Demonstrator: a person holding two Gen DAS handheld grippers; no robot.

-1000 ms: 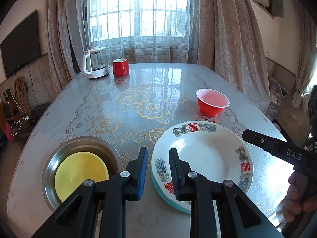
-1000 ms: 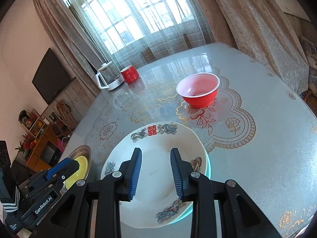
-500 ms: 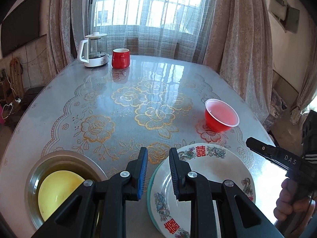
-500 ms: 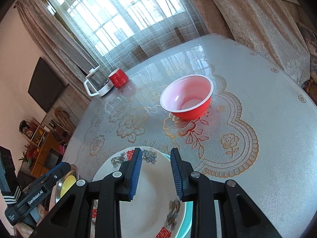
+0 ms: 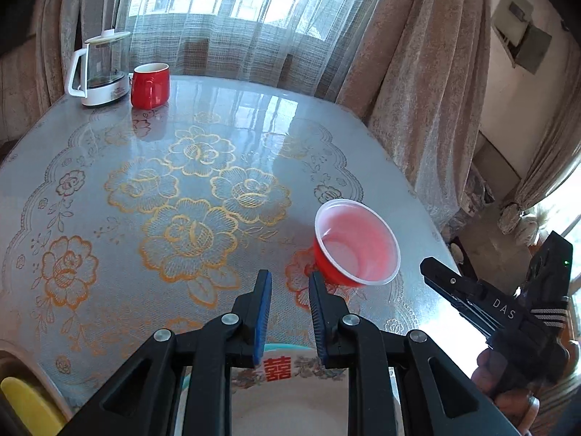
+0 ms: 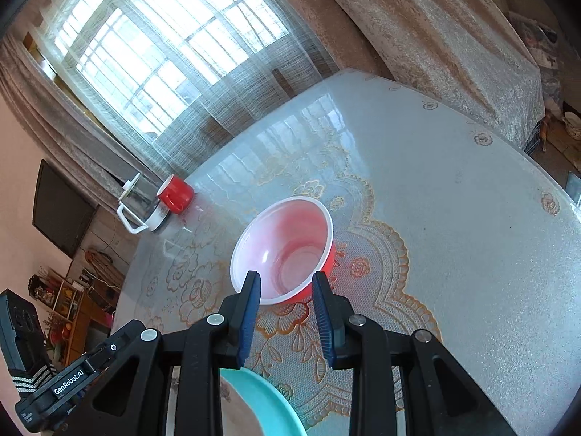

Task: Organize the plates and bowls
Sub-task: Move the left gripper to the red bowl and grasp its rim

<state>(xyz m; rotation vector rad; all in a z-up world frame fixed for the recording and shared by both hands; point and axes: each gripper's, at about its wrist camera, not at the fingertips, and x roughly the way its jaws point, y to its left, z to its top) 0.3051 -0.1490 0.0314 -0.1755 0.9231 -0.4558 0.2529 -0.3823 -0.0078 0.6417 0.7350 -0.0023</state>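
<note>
Curtained windows back a glossy, flower-patterned surface (image 5: 203, 189). On it a red bowl (image 6: 287, 250) stands upright at about 12 o'clock from the right gripper (image 6: 285, 314), whose fingers (image 6: 248, 305) stand slightly apart with nothing between them, just short of the bowl's near rim. The left gripper (image 5: 288, 312) likewise has a narrow empty gap, the bowl at its 1 o'clock. A decorated plate (image 5: 287, 392) on a teal plate (image 6: 268, 399) lies under both. Kettle (image 5: 100, 69) and red mug (image 5: 150, 85) sit far at 11 o'clock.
</note>
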